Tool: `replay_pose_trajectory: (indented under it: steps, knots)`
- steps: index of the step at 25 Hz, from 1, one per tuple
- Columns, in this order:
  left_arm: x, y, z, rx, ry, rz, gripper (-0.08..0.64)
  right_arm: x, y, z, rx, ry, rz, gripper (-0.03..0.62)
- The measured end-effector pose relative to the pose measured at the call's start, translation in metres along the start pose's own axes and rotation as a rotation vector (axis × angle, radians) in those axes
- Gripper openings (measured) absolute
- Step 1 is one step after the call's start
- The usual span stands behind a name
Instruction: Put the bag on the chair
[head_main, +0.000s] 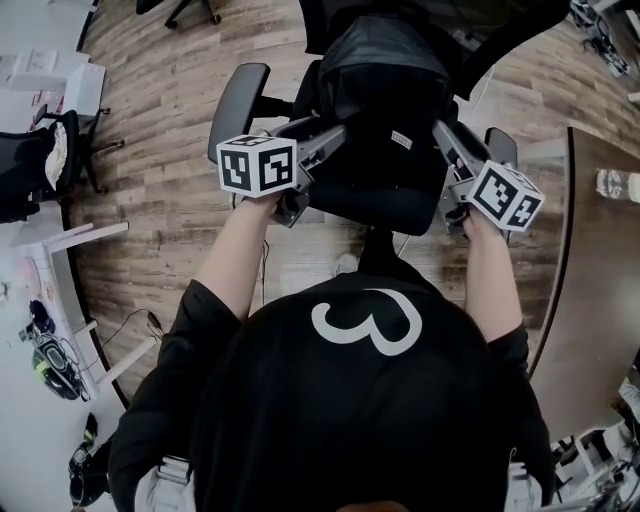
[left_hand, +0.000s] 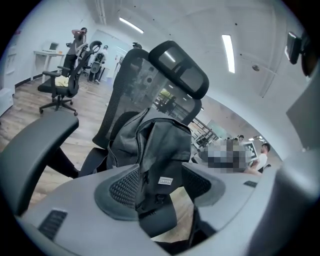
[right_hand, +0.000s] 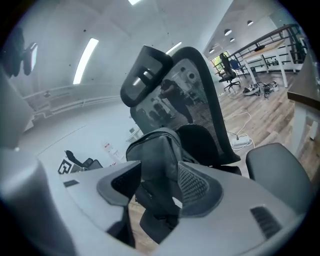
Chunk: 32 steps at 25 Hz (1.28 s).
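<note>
— Floor?
— Wood planks (head_main: 170, 170) all over the room, another office chair (head_main: 40, 165) far left, a brown bench (head_main: 600, 280) on my right.
— Bag?
— The dark bag (head_main: 385, 75) is on the black chair (head_main: 240, 90). My left gripper (head_main: 338, 132) and right gripper (head_main: 440, 128) flank it, jaws apart, clamping nothing.

My head camera looks steeply down over my own shoulders at the chair (head_main: 243, 95). The left gripper view faces it close from one side, the right gripper view from the other. All three share the bag (head_main: 385, 90).
</note>
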<state>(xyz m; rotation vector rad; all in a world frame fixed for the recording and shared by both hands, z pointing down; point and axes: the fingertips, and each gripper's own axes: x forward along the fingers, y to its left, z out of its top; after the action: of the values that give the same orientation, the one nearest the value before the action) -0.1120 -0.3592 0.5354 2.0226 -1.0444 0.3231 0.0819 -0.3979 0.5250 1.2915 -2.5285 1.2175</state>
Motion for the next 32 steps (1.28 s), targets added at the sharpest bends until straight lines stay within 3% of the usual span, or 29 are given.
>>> replay_pose_trajectory:
  steps: [9, 13, 17, 20, 25, 29, 32]
  knots:
    - [-0.069, -0.06, -0.009, 0.076, -0.071, -0.092, 0.25, -0.07, 0.104, -0.018, -0.126, -0.047, 0.186, 0.218]
    - [-0.102, -0.094, -0.024, 0.114, -0.088, -0.159, 0.229, -0.103, 0.146, -0.028, -0.164, -0.082, 0.228, 0.122]
    - [-0.136, -0.126, -0.034, 0.137, -0.127, -0.236, 0.189, -0.129, 0.178, -0.044, -0.185, -0.1, 0.245, 0.078]
    - [-0.16, -0.151, -0.038, 0.19, -0.138, -0.293, 0.102, -0.148, 0.203, -0.057, -0.237, -0.09, 0.28, 0.049]
    - [-0.197, -0.196, -0.042, 0.286, -0.171, -0.397, 0.035, -0.176, 0.238, -0.068, -0.281, -0.088, 0.353, 0.035]
    - [-0.219, -0.224, -0.046, 0.407, -0.184, -0.395, 0.017, -0.193, 0.258, -0.071, -0.279, -0.1, 0.374, 0.026]
    - [-0.227, -0.232, -0.047, 0.443, -0.185, -0.375, 0.015, -0.202, 0.27, -0.072, -0.31, -0.11, 0.371, 0.025]
